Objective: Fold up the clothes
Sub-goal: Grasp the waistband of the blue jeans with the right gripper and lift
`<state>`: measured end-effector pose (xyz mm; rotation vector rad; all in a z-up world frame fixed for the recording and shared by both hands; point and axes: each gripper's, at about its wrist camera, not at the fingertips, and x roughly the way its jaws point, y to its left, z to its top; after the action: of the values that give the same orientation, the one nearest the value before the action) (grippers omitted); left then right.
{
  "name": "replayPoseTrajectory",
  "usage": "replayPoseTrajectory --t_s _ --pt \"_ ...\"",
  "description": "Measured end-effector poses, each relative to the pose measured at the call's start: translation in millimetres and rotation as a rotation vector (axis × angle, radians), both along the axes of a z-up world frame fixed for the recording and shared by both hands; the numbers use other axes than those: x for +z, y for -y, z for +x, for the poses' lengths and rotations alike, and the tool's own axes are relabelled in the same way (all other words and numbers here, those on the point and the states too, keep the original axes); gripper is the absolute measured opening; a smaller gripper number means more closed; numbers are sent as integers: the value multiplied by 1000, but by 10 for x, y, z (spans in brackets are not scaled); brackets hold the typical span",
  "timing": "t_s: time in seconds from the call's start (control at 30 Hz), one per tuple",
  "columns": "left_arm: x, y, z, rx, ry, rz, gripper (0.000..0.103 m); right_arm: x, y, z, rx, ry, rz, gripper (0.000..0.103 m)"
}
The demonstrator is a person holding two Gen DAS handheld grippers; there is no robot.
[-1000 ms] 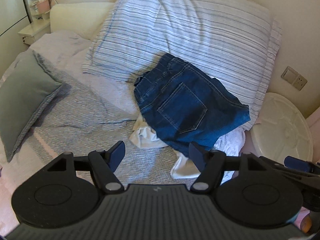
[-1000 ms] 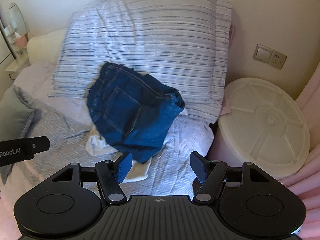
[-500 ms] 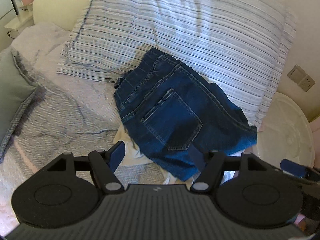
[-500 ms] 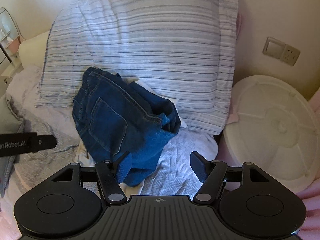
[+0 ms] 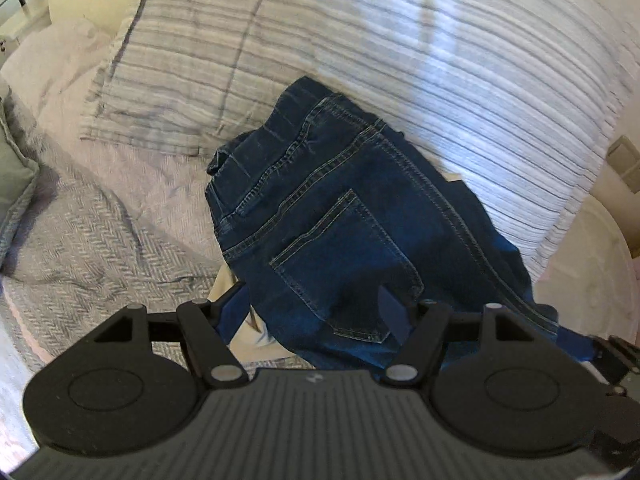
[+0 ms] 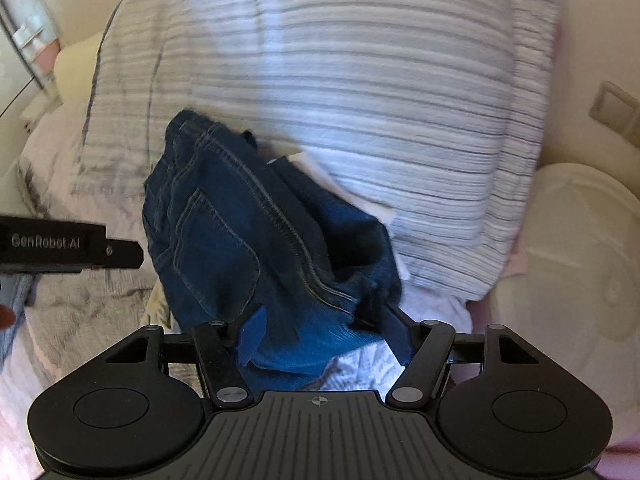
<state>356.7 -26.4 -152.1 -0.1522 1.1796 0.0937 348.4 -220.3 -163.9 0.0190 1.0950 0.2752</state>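
I have the jeans point(image 5: 352, 216) dead ahead in both views, heaped against the foot of the striped pillow point(image 5: 400, 52) on the bed point(image 5: 92, 240), back pocket up and waistband toward 11 o'clock. They lie bunched, not flat, with light-coloured clothes point(image 5: 244, 320) poking out beneath at 7 o'clock, so I judge this a pile waiting to be sorted, though a roughly folded pair dropped on a stack would look much the same.

My left tongs point(image 5: 312, 312) stand spread wide, their blue pads either side of the pocket's lower edge, low over the denim and gripping nothing. My right tongs point(image 6: 324, 332) are spread too, straddling the brighter blue hem at the near end of the heap; whether the pads touch cloth I cannot tell, since blur smears that edge. In the right view the left tongs' black body juts in at 9 o'clock, so the two sit side by side across the garment. I hold them this way, I think, because denim is heavy and stiff: two grips well apart should lift it without it slumping into a knot. A round white lid point(image 6: 580, 264) sits at 3 o'clock, off the bed
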Motion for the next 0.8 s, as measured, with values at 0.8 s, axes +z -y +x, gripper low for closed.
replayPoseTrajectory --t_s 0.8 --pt "1120 -1677 -2788 644 239 66 67 1482 -1263 -1370 507 409 437 11"
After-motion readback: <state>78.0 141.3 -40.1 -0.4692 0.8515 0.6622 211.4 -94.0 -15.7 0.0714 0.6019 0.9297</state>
